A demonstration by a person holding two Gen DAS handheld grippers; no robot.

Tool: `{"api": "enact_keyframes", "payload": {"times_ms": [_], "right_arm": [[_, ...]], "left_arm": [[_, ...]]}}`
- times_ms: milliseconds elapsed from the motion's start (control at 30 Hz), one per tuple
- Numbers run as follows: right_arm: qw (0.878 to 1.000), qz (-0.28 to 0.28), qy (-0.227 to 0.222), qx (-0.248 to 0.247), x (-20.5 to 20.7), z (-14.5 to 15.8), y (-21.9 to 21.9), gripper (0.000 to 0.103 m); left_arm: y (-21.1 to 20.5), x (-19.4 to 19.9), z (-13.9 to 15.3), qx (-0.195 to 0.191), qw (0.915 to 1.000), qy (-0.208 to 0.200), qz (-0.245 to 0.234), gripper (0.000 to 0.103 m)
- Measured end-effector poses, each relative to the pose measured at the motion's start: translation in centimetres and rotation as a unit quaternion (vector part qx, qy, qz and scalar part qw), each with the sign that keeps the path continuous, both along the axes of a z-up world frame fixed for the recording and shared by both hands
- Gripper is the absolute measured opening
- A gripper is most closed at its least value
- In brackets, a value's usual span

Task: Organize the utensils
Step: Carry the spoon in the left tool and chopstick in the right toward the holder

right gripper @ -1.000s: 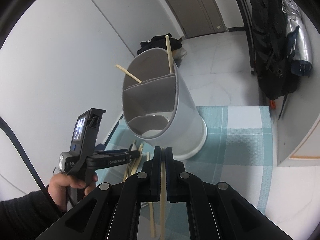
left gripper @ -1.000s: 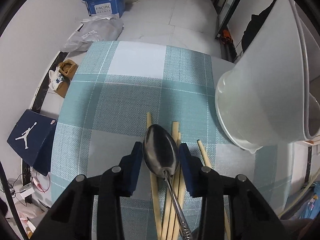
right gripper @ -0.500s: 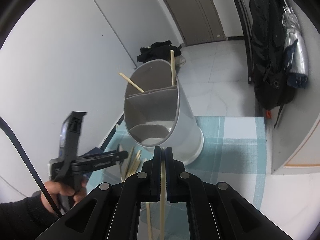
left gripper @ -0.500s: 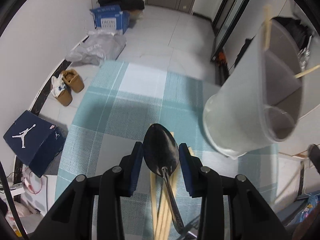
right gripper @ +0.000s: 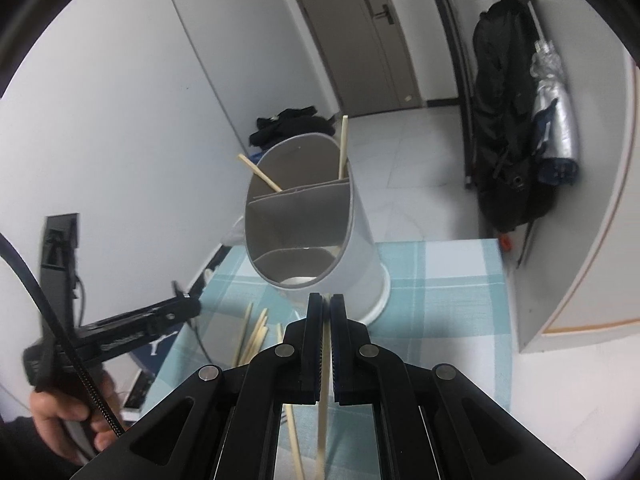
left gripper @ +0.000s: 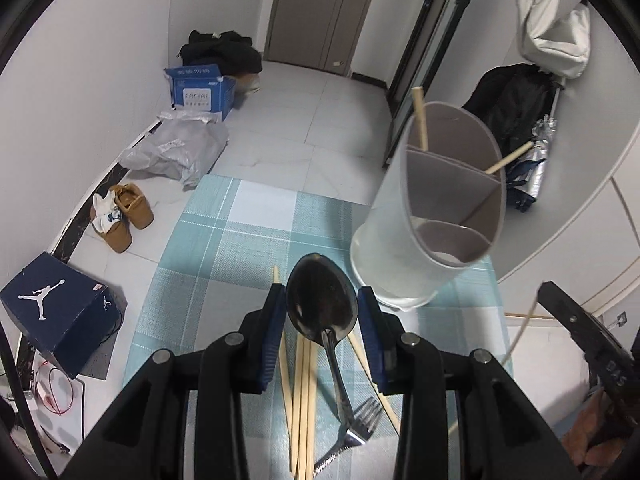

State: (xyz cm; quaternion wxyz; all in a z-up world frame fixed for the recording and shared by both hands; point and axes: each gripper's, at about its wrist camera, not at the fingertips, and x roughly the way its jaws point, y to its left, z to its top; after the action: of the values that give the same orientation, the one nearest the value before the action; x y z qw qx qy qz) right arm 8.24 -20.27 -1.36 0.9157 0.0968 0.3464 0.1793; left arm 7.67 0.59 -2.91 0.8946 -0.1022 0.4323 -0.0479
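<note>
My left gripper [left gripper: 321,300] is shut on a steel spoon [left gripper: 322,316], its bowl clamped between the blue pads and its handle hanging down, lifted above the table. The white utensil holder [left gripper: 394,248] stands ahead to the right, open top tilted toward me, with two chopsticks [left gripper: 420,120] in its back compartment. My right gripper [right gripper: 326,308] is shut on one wooden chopstick [right gripper: 323,420], just short of the holder [right gripper: 360,236]. Several loose chopsticks [left gripper: 300,400] and a fork [left gripper: 360,428] lie on the plaid cloth below the spoon.
The teal plaid cloth [left gripper: 240,240] covers the small table. On the floor to the left are a dark shoe box [left gripper: 60,320], tan shoes [left gripper: 124,216], a plastic bag [left gripper: 176,152] and a blue carton [left gripper: 200,88]. A black backpack [right gripper: 508,140] hangs by the curved white wall at right.
My left gripper has risen off the table with the spoon and tipped upward, so the holder's open top now shows. The right gripper shifted slightly, still gripping its chopstick.
</note>
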Motion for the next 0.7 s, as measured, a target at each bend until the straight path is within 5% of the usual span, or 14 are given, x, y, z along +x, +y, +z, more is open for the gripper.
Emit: {"api": "enact_keyframes", "payload": {"times_ms": [700], "right_arm": [[0.995, -0.079, -0.066, -0.016, -5.7, 2.0, 0.6, 0.003]], "left_arm": [[-2.1, -4.8, 3.4, 0.03, 0.9959, -0.056, -0.064, 0.031]]}}
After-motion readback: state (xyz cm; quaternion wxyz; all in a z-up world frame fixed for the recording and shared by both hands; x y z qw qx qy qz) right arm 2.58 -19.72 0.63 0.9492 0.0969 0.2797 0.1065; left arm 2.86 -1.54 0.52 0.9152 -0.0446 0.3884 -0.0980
